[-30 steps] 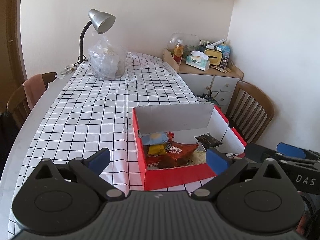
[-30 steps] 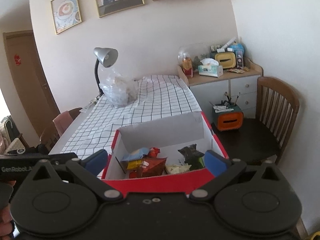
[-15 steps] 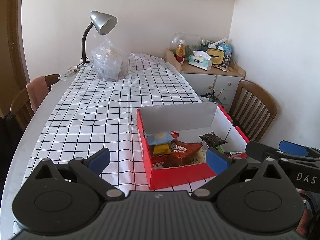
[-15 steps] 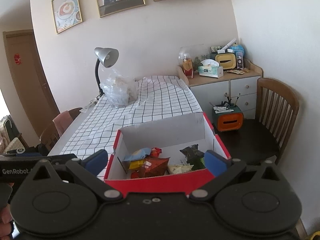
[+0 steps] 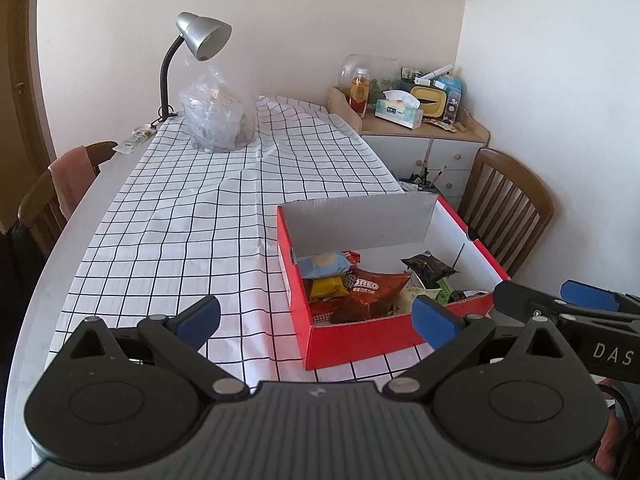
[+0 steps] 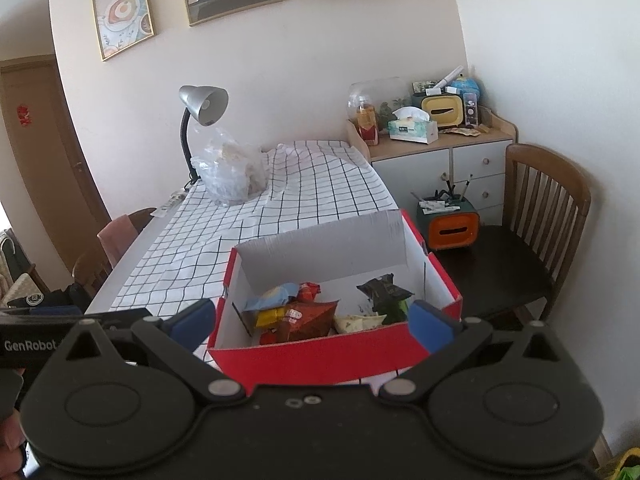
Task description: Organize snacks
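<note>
Lately both views have been drawn back and raised slightly; the red box [image 5: 352, 340] is seen lower right of centre on the checked counter [image 5: 180, 240], snack packets [image 5: 360, 288] heaped inside; left tongs [image 5: 316, 320] and right tongs [image 6: 312, 320] are held open, empty; sorted or awaiting sorting cannot be told.

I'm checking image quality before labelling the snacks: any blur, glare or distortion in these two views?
Left wrist view: sharp, even daylight, the Oreo packet legible in the red box; fisheye bends the table edge. Right wrist view: softer, slightly hazy, packet print unreadable; walls curve, corners vignetted. No strong glare in either.
</note>
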`<state>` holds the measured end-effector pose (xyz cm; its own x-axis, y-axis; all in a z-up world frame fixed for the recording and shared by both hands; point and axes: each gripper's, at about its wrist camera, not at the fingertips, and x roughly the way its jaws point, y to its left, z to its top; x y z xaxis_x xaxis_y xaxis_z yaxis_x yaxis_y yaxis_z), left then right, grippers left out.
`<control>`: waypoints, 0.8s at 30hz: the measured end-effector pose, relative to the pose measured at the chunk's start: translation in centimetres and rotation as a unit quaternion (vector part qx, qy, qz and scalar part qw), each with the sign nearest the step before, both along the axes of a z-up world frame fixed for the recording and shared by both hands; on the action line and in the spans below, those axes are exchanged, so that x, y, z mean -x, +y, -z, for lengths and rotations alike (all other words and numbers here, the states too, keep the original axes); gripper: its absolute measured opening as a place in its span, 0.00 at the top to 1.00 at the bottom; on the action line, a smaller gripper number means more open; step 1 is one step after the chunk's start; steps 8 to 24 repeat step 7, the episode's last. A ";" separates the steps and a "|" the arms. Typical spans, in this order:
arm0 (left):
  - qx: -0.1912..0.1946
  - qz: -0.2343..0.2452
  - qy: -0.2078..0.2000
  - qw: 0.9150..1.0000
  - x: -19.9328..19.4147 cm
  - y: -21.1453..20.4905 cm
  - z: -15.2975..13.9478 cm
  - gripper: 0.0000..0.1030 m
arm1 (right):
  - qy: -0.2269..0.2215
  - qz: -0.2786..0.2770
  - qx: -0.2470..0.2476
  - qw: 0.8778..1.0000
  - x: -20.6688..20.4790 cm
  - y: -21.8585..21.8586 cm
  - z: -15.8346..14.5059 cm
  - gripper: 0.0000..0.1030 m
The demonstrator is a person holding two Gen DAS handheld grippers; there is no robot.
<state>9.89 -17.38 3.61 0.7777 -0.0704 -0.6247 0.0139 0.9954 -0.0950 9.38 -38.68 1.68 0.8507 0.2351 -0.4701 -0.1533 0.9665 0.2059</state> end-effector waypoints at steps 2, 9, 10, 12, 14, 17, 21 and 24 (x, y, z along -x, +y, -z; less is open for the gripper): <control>0.001 0.002 0.001 1.000 -0.1 0.0 0.0 0.00 | 0.001 0.003 0.001 1.000 0.0 0.1 0.0 0.00; 0.002 0.009 0.002 1.000 -0.1 0.3 0.1 0.00 | 0.002 0.009 0.001 1.000 0.2 0.4 0.0 0.00; 0.002 0.009 0.002 1.000 -0.1 0.3 0.1 0.00 | 0.002 0.009 0.001 1.000 0.2 0.4 0.0 0.00; 0.002 0.009 0.002 1.000 -0.1 0.3 0.1 0.00 | 0.002 0.009 0.001 1.000 0.2 0.4 0.0 0.00; 0.002 0.009 0.002 1.000 -0.1 0.3 0.1 0.00 | 0.002 0.009 0.001 1.000 0.2 0.4 0.0 0.00; 0.002 0.009 0.002 1.000 -0.1 0.3 0.1 0.00 | 0.002 0.009 0.001 1.000 0.2 0.4 0.0 0.00; 0.002 0.009 0.002 1.000 -0.1 0.3 0.1 0.00 | 0.002 0.009 0.001 1.000 0.2 0.4 0.0 0.00; 0.002 0.009 0.002 1.000 -0.1 0.3 0.1 0.00 | 0.002 0.009 0.001 1.000 0.2 0.4 0.0 0.00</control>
